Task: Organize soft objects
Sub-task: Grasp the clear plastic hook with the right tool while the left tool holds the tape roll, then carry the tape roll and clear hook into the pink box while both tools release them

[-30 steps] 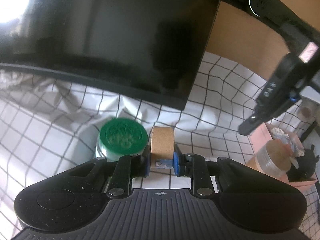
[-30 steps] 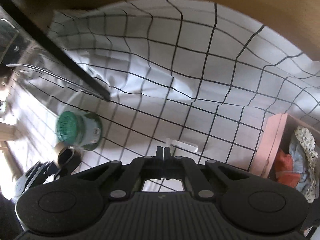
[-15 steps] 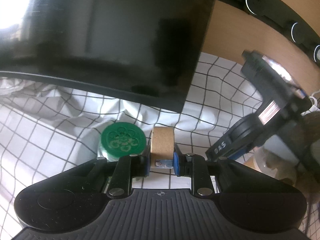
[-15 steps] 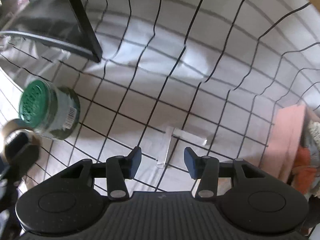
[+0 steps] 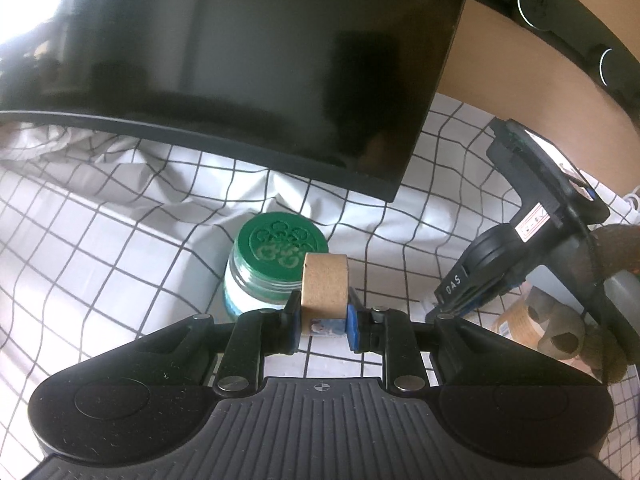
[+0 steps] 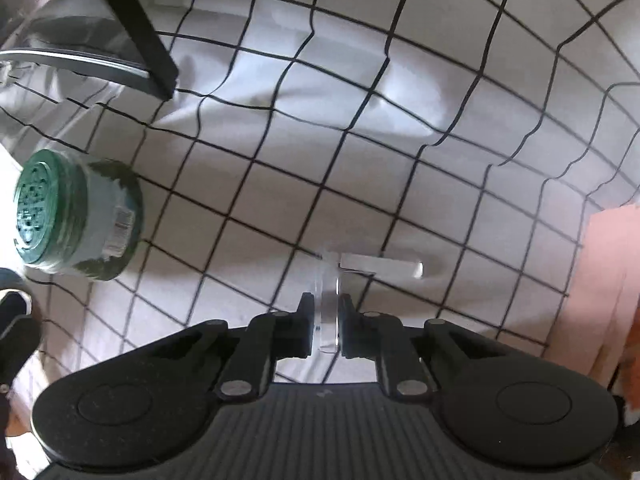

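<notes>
My left gripper (image 5: 323, 322) is shut on a brown cardboard tape roll (image 5: 324, 286), held above the checked cloth. My right gripper (image 6: 325, 324) is closed around a clear acrylic T-shaped piece (image 6: 352, 270) that lies on the cloth. The right gripper also shows at the right of the left wrist view (image 5: 480, 284), low over the cloth. A pink box (image 6: 612, 280) with orange fabric (image 6: 632, 352) in it stands at the right edge.
A green-lidded glass jar (image 5: 276, 264) stands just behind the tape roll, and shows in the right wrist view (image 6: 72, 216). A large dark monitor (image 5: 240, 60) stands behind it on the checked cloth (image 6: 320, 140). A jar and plush toys (image 5: 560, 332) sit at right.
My right gripper opened, came down toward the cloth and then closed on the clear T-shaped piece. My left gripper stayed shut on the tape roll, nearly still.
</notes>
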Demonstrator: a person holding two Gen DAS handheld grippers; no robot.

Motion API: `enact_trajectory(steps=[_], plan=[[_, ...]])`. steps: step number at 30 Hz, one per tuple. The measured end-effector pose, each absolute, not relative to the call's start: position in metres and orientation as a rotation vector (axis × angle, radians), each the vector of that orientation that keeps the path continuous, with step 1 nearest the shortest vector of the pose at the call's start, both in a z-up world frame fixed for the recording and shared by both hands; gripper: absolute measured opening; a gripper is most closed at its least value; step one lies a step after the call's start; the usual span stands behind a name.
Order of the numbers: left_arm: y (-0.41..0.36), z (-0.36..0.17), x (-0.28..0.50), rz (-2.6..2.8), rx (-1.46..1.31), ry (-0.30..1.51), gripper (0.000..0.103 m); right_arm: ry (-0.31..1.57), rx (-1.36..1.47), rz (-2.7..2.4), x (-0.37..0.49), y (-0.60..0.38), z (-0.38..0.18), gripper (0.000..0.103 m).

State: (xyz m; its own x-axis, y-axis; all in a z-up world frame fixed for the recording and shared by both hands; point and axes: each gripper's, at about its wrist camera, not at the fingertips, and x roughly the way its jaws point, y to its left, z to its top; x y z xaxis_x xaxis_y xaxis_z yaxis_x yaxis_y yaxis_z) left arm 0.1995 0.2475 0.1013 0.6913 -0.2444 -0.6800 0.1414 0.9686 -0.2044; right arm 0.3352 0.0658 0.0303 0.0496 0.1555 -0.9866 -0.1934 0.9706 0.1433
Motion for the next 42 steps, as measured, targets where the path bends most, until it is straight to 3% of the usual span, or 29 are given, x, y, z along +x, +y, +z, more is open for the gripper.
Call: enact_trajectory(steps=[9,19,25,33,42], plan=[[0.236,0.111,0.212,-0.248,-0.097,0.764,0.025,1.394,0.079,0.355,0.319,0.042,0.091,0.012],[0.213,0.142,0.232,-0.301,-0.043,0.678,0.025,1.118,0.234,0.423,0.283,-0.010,0.209,0.012],[0.162,0.153,0.239,-0.426,-0.021,0.665,0.025,0.981,0.250,0.347,0.254,-0.064,0.249,0.012],[0.054,0.145,0.238,-0.720,-0.002,0.734,0.025,0.919,0.228,0.153,0.222,-0.153,0.247,0.012],[-0.047,0.099,0.225,-0.980,0.054,0.857,0.025,0.993,0.255,-0.018,0.220,-0.223,0.177,0.012]])
